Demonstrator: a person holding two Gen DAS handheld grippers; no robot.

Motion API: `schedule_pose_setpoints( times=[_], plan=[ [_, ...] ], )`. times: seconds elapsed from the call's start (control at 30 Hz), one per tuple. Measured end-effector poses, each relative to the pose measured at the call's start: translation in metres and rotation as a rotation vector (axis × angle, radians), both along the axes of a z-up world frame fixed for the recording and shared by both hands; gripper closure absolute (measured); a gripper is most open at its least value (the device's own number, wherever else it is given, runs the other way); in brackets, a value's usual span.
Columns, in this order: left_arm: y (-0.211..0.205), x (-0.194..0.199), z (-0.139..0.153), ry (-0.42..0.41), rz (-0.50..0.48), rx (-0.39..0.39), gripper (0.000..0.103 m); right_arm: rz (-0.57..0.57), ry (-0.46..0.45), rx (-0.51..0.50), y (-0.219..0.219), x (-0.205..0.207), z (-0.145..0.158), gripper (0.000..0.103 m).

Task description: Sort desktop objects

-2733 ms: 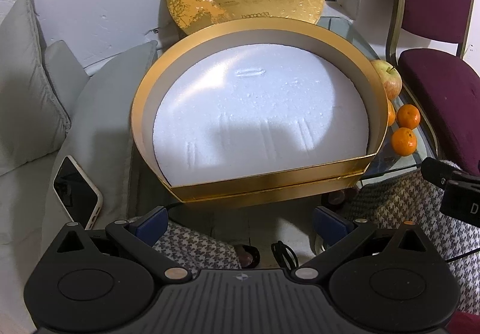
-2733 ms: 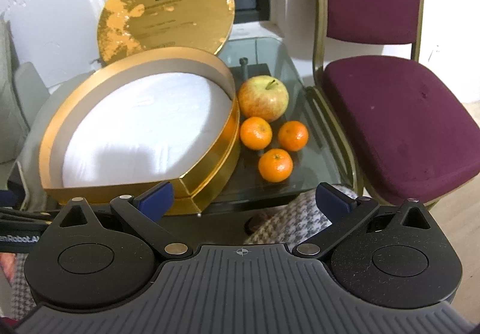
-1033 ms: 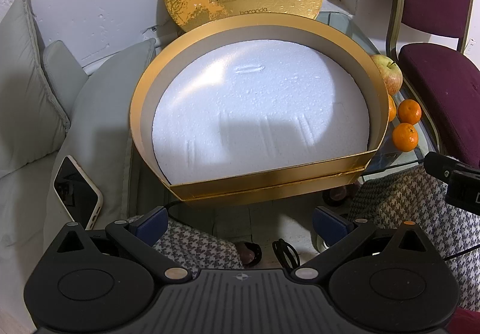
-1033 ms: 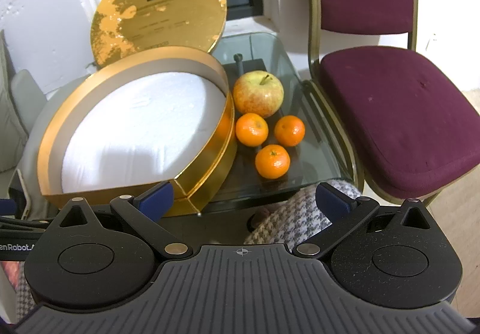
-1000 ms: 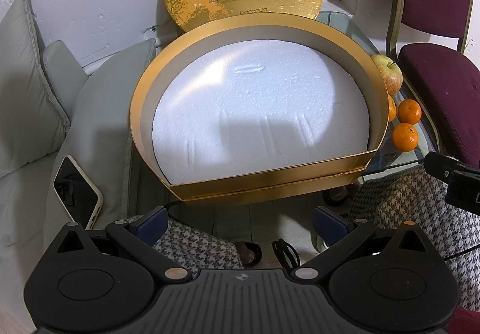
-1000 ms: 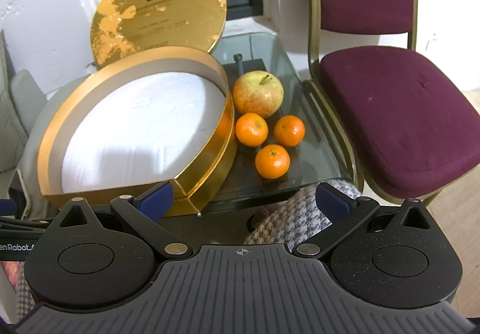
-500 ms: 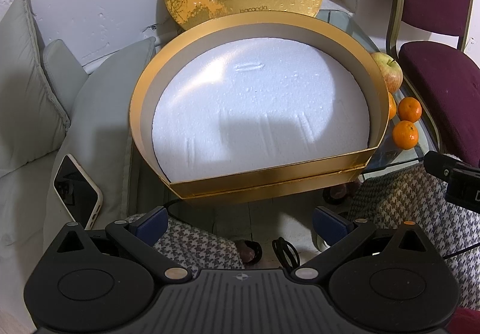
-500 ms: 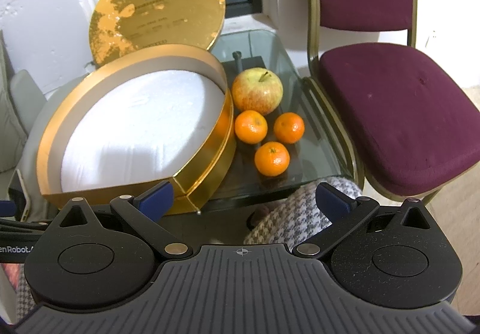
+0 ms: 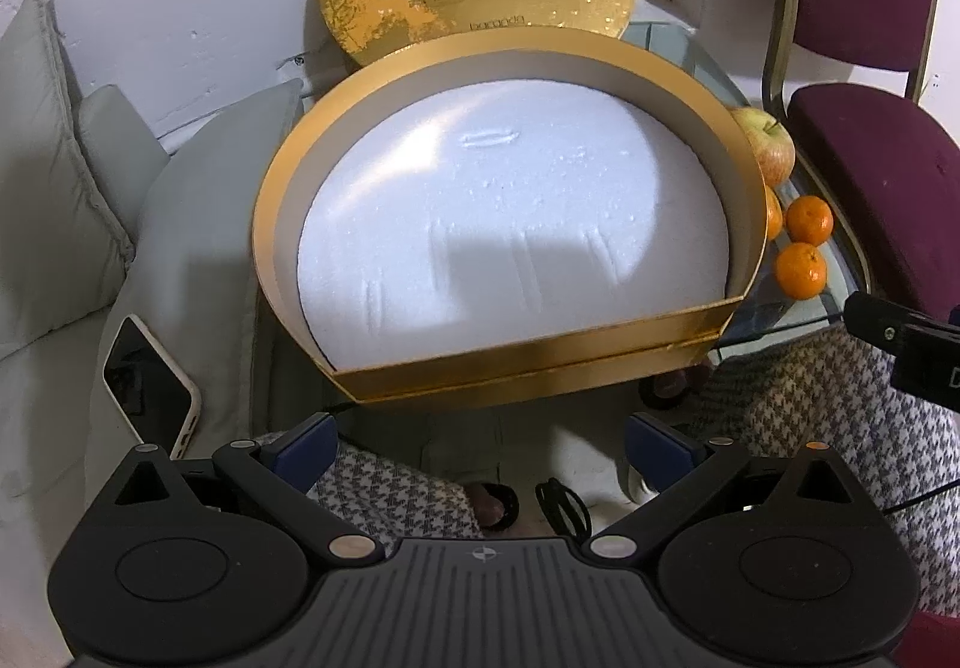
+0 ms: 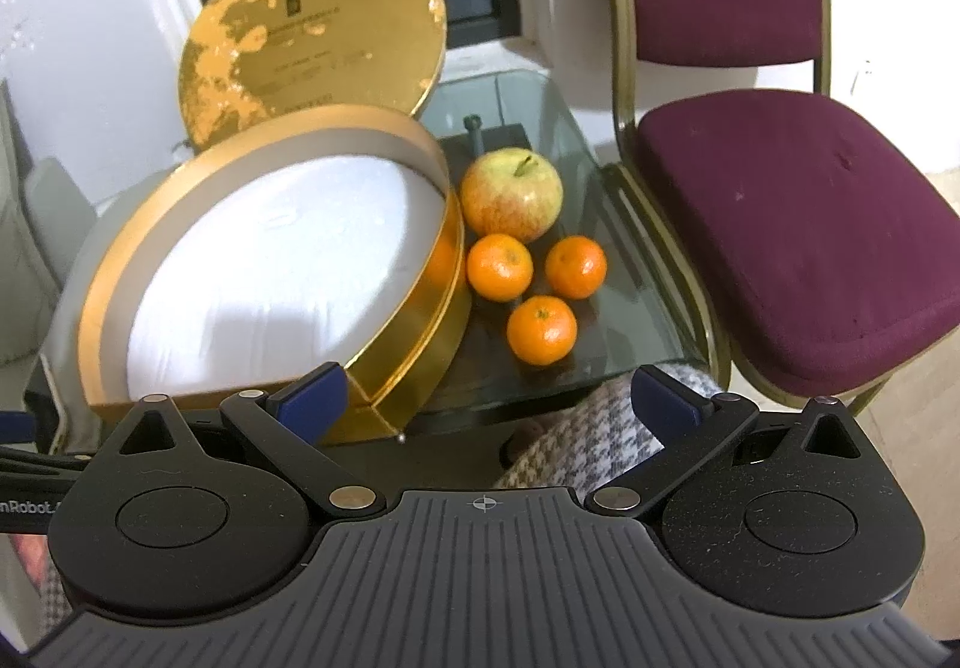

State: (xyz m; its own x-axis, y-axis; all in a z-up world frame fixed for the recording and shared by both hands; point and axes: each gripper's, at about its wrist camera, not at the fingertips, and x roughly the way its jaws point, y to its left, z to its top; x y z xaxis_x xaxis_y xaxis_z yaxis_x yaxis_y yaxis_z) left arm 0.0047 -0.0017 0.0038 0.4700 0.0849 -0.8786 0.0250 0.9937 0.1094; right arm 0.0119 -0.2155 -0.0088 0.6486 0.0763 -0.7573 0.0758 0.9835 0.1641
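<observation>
- The right gripper (image 10: 487, 401) is spread wide and holds nothing; its blue fingertips (image 10: 309, 395) hang before the near edge of the glass table (image 10: 624, 302).
- Ahead of it, near the table's right edge, lie an apple (image 10: 512, 193) and three tangerines (image 10: 542, 330); all four are close together, and the apple is the farthest from the gripper.
- The nearest tangerine is well apart from the fingertips, almost straight ahead between them.
- The left gripper (image 9: 487, 449) is also spread and empty; it hangs in front of the flat near side of the gold box (image 9: 522, 362), not touching it.
- In the left view the fruit shows at the right, behind the box wall: the apple (image 9: 771, 152) and two tangerines (image 9: 801, 269); a third is mostly hidden.
- The box takes the left and middle part of the table, and its near side reaches over the table's near edge.
- Inside the box is only a white foam sheet (image 9: 516, 230) with some shallow dents.
- The round gold lid (image 10: 312, 38) stands tilted behind the box, against the wall and a dark window.
- A purple chair (image 10: 798, 224) stands just beside the table's right edge.
- Left of the table are grey cushions (image 9: 54, 188), and a phone (image 9: 150, 386) lies there with screen up.
- Checked fabric (image 10: 606, 428) shows below the table's near edge.
</observation>
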Motion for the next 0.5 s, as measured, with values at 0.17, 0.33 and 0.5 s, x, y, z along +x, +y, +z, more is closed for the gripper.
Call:
schedule_pose_setpoints(
  times=[0.17,0.33,0.5],
  plan=[
    [0.007,0.002,0.007,-0.055,-0.003,-0.054,0.001,-0.028,-0.068,0.069,-0.016,0.001,0.008,0.000],
    [0.006,0.001,0.014,-0.149,-0.062,-0.040,0.001,-0.043,-0.179,0.181,-0.032,0.000,0.017,0.000],
    [0.003,-0.002,0.012,-0.184,-0.074,-0.057,0.003,-0.028,-0.192,0.195,-0.034,0.002,0.017,0.000]
  ],
)
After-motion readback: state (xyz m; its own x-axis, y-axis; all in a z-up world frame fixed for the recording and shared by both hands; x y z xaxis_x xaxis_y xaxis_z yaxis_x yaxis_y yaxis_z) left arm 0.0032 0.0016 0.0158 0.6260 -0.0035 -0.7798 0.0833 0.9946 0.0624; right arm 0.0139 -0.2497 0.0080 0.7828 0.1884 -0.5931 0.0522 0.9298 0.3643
